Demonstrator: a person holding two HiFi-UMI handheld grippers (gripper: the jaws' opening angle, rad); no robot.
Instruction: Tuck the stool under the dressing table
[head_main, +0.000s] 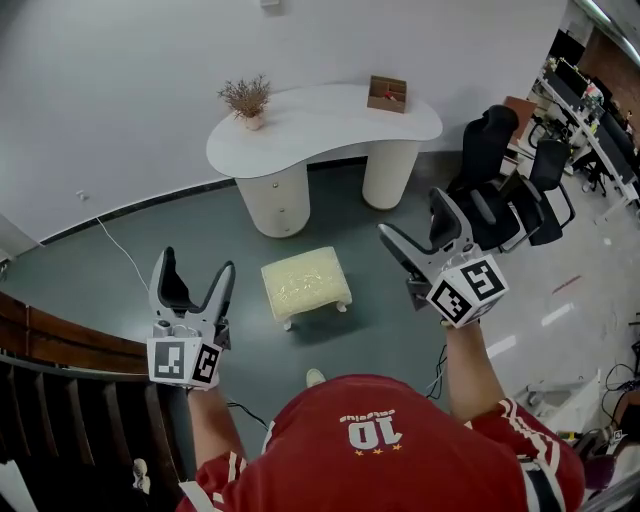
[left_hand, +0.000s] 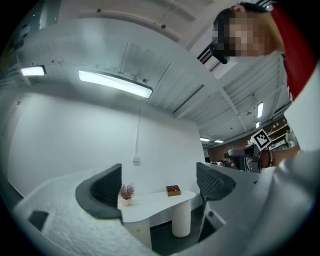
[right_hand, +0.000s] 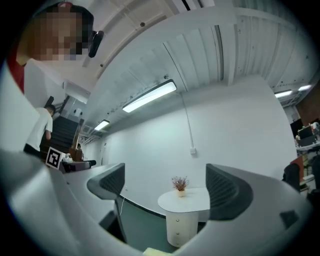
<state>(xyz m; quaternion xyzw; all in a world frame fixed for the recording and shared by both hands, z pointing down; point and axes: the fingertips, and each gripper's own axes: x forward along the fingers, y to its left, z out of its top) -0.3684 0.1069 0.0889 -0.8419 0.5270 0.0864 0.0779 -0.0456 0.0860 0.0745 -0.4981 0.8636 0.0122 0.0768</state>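
Note:
A cream cushioned stool (head_main: 305, 285) on short white legs stands on the grey floor, in front of the white dressing table (head_main: 320, 125) and apart from it. My left gripper (head_main: 198, 262) is held in the air left of the stool, open and empty. My right gripper (head_main: 412, 215) hovers to the stool's right, also open and empty. In the left gripper view the dressing table (left_hand: 150, 207) shows between the spread jaws of the left gripper (left_hand: 160, 187). The right gripper view frames the table (right_hand: 187, 200) between the jaws of the right gripper (right_hand: 170, 192), with a sliver of the stool (right_hand: 157, 252) at the bottom.
A dried plant in a pot (head_main: 246, 100) and a small brown box (head_main: 387, 93) sit on the table top. Black office chairs (head_main: 500, 190) stand right of the table. A dark wooden stair railing (head_main: 60, 390) runs along the left. A white cable (head_main: 120, 250) lies on the floor.

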